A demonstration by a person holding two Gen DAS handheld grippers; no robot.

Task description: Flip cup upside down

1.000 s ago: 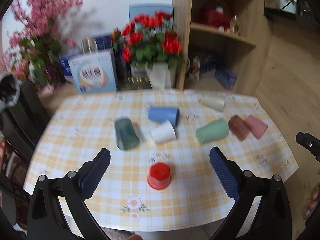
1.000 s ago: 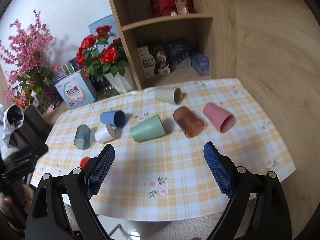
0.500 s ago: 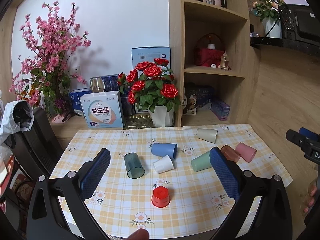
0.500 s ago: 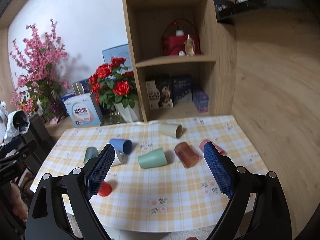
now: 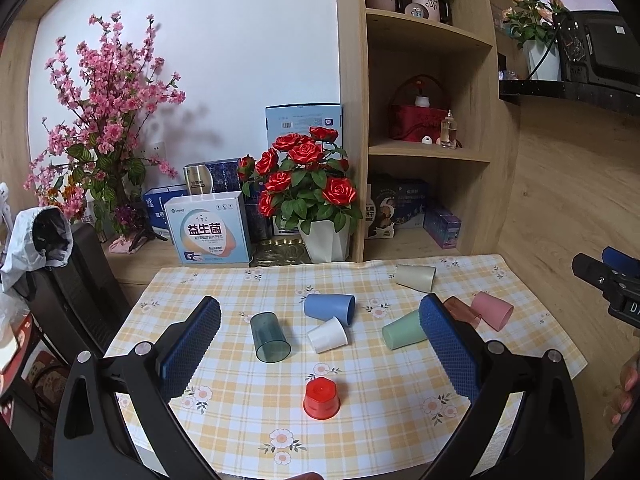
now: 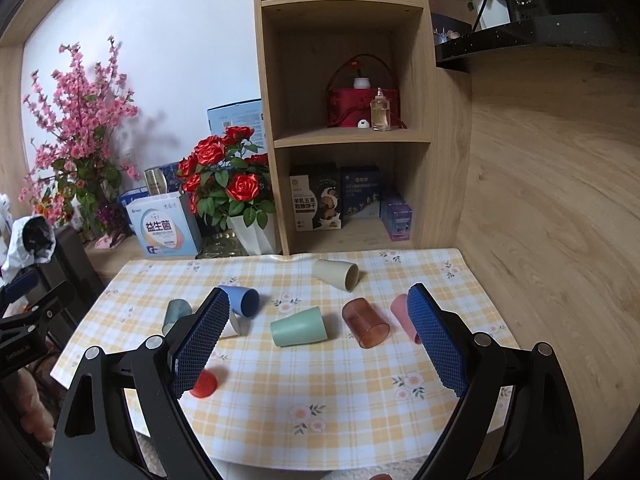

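Note:
Several plastic cups lie on their sides on the checked table [image 5: 248, 436]: a dark teal cup [image 5: 269, 337], a blue cup [image 5: 330, 308], a white cup [image 5: 327, 334], a green cup [image 6: 298, 327], a brown cup [image 6: 365, 322], a pink cup [image 5: 492, 311] and a beige cup [image 6: 335, 274]. A red cup [image 5: 321, 392] stands upside down near the front edge. My left gripper [image 5: 320, 344] is open and empty, held back above the front edge. My right gripper [image 6: 318, 340] is open and empty, also held back from the cups.
A white pot of red roses [image 5: 308, 196], a white box [image 5: 209, 228] and a pink blossom plant [image 5: 100, 140] stand behind the table. A wooden shelf unit [image 6: 352, 128] rises at the back right. A black chair [image 5: 68, 292] is at the left.
Both grippers have pulled back and tilted up, so the table looks smaller and lower and the shelves show. The cups have not moved.

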